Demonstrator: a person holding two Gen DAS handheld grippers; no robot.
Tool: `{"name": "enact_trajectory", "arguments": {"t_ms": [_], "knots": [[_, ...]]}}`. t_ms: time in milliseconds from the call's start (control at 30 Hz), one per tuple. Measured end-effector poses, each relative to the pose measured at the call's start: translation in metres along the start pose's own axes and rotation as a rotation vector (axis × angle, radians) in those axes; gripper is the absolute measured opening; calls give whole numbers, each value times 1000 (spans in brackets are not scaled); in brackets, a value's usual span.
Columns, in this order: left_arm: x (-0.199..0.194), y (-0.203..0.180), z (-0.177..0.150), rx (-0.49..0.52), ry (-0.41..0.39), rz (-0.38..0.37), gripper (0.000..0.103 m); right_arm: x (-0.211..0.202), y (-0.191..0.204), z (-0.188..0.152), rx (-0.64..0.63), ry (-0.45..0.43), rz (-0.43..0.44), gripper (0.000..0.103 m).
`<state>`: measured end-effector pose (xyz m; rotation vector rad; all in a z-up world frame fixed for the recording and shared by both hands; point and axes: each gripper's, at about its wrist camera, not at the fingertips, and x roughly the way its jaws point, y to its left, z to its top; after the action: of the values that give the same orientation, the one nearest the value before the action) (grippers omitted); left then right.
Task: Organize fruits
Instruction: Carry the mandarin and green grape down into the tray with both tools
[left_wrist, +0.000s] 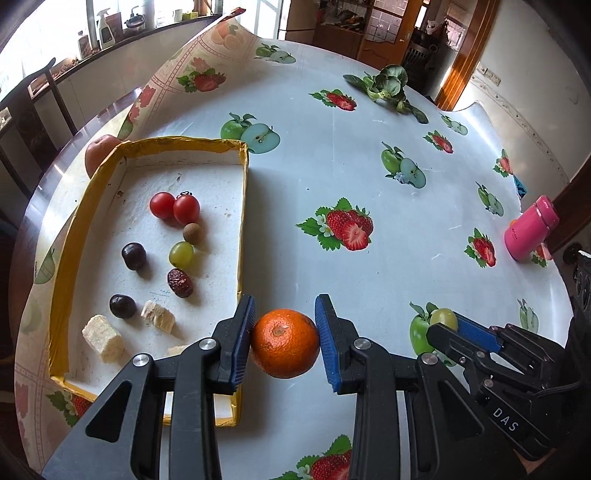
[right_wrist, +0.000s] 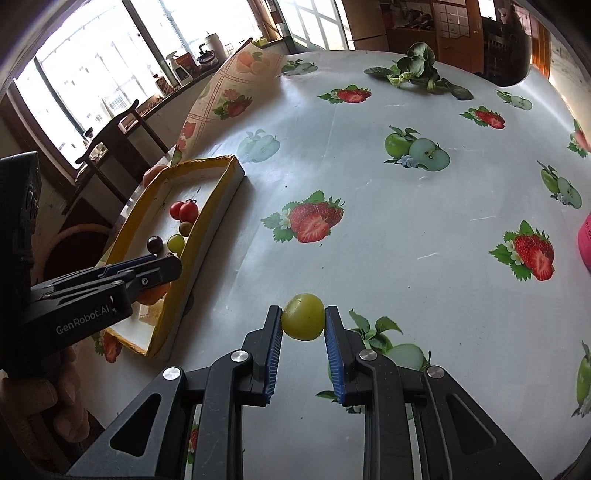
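My left gripper (left_wrist: 284, 328) is shut on an orange mandarin (left_wrist: 285, 344), held just right of the yellow-rimmed white tray (left_wrist: 243, 221). The tray holds two cherry tomatoes (left_wrist: 174, 207), a green grape (left_wrist: 181, 254), dark plums (left_wrist: 133, 255), a red date (left_wrist: 180, 282) and pale cubes (left_wrist: 102, 338). My right gripper (right_wrist: 303, 320) is shut on a yellow-green grape (right_wrist: 303, 316) above the tablecloth, right of the tray (right_wrist: 207, 221). The right gripper also shows in the left wrist view (left_wrist: 448, 325), with the grape (left_wrist: 443, 318) at its tip. The left gripper (right_wrist: 162, 275) shows at the tray's near end.
A red apple (left_wrist: 99, 153) lies behind the tray's far left corner. Leafy greens (left_wrist: 388, 86) lie at the far side of the round table. A pink bottle (left_wrist: 530, 229) lies at the right edge. The fruit-print cloth (left_wrist: 207, 70) curls up at the back left.
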<state>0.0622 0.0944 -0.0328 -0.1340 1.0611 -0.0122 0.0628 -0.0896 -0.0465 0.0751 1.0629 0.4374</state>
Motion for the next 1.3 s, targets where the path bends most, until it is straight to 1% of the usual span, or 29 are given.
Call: {"name": "enact_trajectory", "arguments": {"t_ms": [233,567,733,900,1133,1300], "knots": [[-18,20,-7,-22,-28,19,31,-5,26,-8,-43,4,11,23],[-32,63,-15,-81,-45,60,31,0,64,4,-88,0,43,23],[-34,85,-15,-116,-49,80,31,4,88,18,-124,-11,62,23],[-33,102,-12,-140,-51,91,31,12,111,40,-158,-24,82,23],[-27,115,-7,-156,-47,102,31,22,136,72,-197,-48,100,23],[-22,122,-4,-167,-40,108,31,29,145,86,-215,-53,108,23]]}}
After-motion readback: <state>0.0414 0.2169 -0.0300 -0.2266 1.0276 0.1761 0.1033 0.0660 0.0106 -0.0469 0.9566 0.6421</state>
